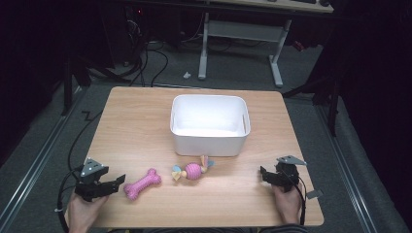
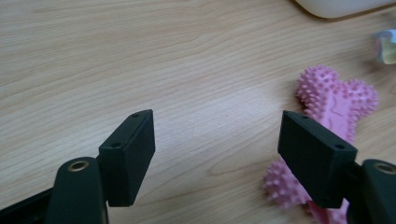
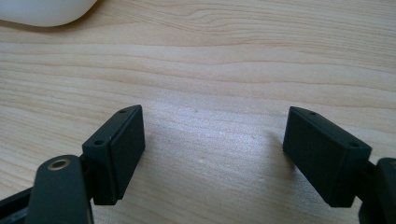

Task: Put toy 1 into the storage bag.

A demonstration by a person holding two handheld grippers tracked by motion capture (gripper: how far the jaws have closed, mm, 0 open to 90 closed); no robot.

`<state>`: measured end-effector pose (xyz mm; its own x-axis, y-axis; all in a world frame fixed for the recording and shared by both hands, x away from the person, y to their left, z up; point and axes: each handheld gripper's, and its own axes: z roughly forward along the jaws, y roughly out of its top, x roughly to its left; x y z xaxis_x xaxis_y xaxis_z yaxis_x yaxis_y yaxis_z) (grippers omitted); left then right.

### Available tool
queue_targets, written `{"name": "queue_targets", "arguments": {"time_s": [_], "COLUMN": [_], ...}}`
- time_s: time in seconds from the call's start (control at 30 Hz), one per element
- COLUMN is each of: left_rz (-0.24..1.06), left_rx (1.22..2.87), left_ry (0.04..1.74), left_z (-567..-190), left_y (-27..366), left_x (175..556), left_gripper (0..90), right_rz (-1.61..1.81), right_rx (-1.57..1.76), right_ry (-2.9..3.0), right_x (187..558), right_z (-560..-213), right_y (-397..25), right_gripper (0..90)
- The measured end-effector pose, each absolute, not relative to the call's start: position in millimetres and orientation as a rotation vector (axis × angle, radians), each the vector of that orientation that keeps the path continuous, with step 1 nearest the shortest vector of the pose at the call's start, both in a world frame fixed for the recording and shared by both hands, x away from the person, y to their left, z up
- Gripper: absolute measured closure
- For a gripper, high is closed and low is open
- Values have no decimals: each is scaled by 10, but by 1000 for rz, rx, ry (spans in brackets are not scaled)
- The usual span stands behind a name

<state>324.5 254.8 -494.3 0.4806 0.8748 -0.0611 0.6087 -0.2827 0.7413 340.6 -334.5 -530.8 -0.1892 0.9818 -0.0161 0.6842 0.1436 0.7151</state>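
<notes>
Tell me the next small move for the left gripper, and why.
Probably shift the left gripper toward the pink bone toy until it sits between the jaws. They stand open, but in the left gripper view the bone lies partly behind one jaw, off centre.

Hand-held gripper (image 3: pixel 212 140) agape over table (image 3: pixel 233 56)

White tub (image 1: pixel 210 141) mid-table (image 1: pixel 145 111), open top; grey floor (image 1: pixel 233 73) beyond; white desk legs (image 1: pixel 277 68), dark cables (image 1: pixel 155 58) behind

Pink spiky bone toys: one (image 1: pixel 142 184)
Pink ball rope toys: one (image 1: pixel 192 171)
White bins: one (image 1: pixel 210 144)
My grippers: two, left (image 1: pixel 118 182), right (image 1: pixel 263 174)
Tables: one (image 1: pixel 136 116)
</notes>
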Motion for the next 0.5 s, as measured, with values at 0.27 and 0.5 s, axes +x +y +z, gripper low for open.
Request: {"name": "queue_targets", "arguments": {"time_s": [0.27, 0.5], "left_rz": [451, 428], "left_rx": [2045, 2104], "left_ry": [1138, 1097], "left_z": [-4871, -4857], "left_y": [2386, 2233], "left_x": [3220, 3243], "left_gripper": [306, 310], "right_rz": [800, 801], "right_rx": [1589, 1589], "right_ry": [1938, 1938], "right_x": [3406, 3406], "right_z": [-5308, -5308], "right_y": [-3345, -3345], "right_gripper": [210, 210]}}
